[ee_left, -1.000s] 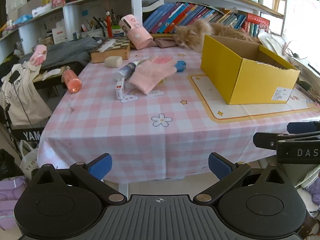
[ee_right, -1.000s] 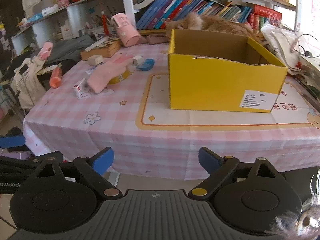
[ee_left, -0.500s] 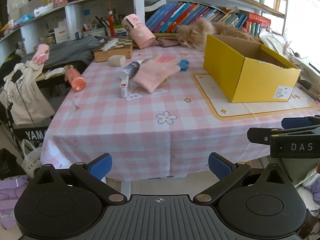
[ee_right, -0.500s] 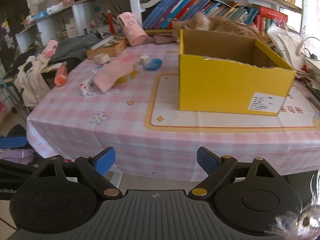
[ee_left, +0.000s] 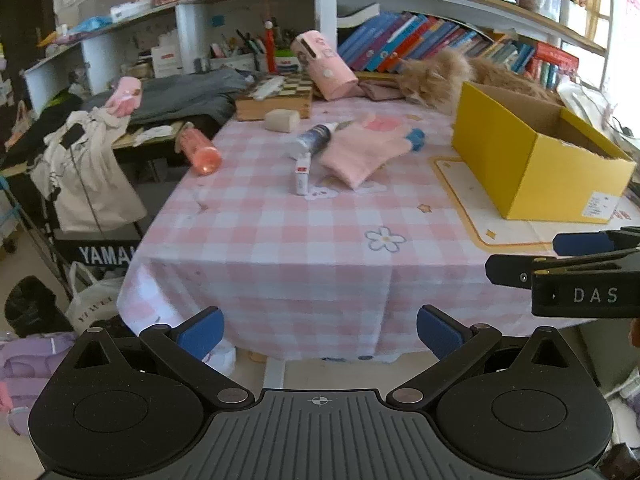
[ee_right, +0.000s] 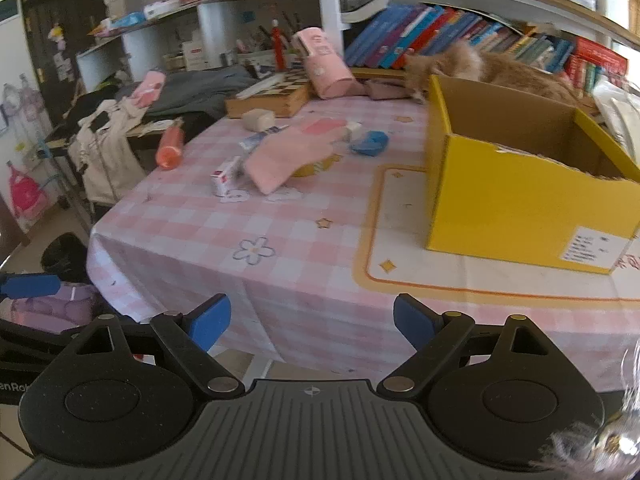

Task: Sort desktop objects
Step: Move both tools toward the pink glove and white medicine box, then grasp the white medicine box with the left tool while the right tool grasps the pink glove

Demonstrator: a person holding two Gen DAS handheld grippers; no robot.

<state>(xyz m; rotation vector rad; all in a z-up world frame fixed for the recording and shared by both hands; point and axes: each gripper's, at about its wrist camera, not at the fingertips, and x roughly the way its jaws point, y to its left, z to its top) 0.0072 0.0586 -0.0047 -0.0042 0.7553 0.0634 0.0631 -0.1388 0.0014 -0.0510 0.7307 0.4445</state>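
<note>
Yellow box [ee_left: 536, 168] on checked table [ee_left: 280, 240]; pink glove [ee_left: 360, 152] left of it; left gripper [ee_left: 318, 328] and right gripper [ee_right: 312, 320] both spread apart, empty.

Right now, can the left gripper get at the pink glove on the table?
Probably yes: the left gripper is open and empty, and bare tablecloth lies before the pink glove. It hangs short of the table edge.

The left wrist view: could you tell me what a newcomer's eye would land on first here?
The bright yellow box stands open on the right side of the pink checked tablecloth. A fluffy orange cat lies right behind it, in front of the row of books. Left of the box, a pink glove lies among small clutter near the table's middle.
</note>
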